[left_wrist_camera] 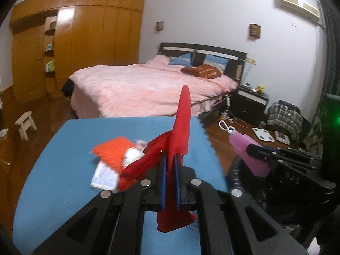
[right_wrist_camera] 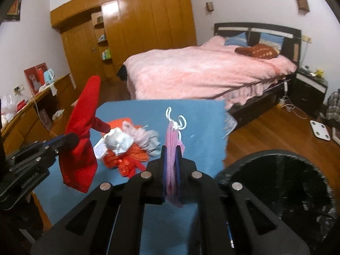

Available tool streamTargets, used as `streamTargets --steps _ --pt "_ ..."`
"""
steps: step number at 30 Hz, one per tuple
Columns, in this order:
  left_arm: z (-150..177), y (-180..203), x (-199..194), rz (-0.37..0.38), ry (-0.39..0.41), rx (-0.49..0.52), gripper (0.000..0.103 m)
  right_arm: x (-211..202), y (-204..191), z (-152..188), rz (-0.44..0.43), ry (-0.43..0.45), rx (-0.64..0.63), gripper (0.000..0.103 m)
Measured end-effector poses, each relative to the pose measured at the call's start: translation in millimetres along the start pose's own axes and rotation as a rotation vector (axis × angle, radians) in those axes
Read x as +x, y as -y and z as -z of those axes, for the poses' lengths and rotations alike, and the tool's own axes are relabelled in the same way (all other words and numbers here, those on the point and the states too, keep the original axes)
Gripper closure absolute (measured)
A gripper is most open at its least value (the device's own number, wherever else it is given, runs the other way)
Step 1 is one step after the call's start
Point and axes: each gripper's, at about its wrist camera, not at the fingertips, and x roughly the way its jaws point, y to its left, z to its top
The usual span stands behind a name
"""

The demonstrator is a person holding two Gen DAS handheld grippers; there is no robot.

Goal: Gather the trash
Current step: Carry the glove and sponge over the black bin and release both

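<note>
Red cloth piece (left_wrist_camera: 180,123) clamped between the blue pads of the left tool (left_wrist_camera: 171,161); one end stands up ahead of the tips, the other hangs below the jaws, clear of the bench (left_wrist_camera: 63,148). Pink mesh face mask (right_wrist_camera: 173,148) with white ear loops pinched in the right tool (right_wrist_camera: 172,155), jaws closed tight on it, loops sticking up past the tips, the rest drooping behind the pads. Both items are lifted off the blue bench surface. Right tool sits to the right of the left tool, near the bench's right edge. Remaining pile ahead of and between the two tools, on the bench: crumpled white paper ball (right_wrist_camera: 119,141), orange-red knitted cloth (left_wrist_camera: 112,150), shiny red wrapper (right_wrist_camera: 125,163), grey-pink fabric scrap (right_wrist_camera: 148,140), flat white packet (left_wrist_camera: 104,175) partly under the pile. Black bin (right_wrist_camera: 276,182) just right of the right tool, beside the bench, its rim below tool level; contents too dark to tell. Beyond the bench: bed with pink cover (right_wrist_camera: 201,72), wooden wardrobe (right_wrist_camera: 138,27) behind it to the left, wood floor (right_wrist_camera: 265,131) with a white scale (right_wrist_camera: 319,129) to the right.
</note>
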Motion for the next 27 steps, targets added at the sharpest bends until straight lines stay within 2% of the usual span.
streamTargets --steps 12,21,25,26,27 --pt "-7 98 29 0.201 -0.013 0.087 0.096 -60 86 22 0.198 0.037 0.097 0.096" --pt "1 167 59 0.335 -0.061 0.156 0.096 -79 145 49 0.325 0.022 0.169 0.095" --pt "4 190 74 0.397 -0.099 0.170 0.094 -83 160 61 0.369 0.014 0.186 0.090" --pt "3 196 77 0.406 -0.109 0.178 0.093 -84 164 63 0.377 0.011 0.194 0.086" --pt "4 200 80 0.411 -0.115 0.185 0.086 -85 166 65 0.385 0.011 0.201 0.078"
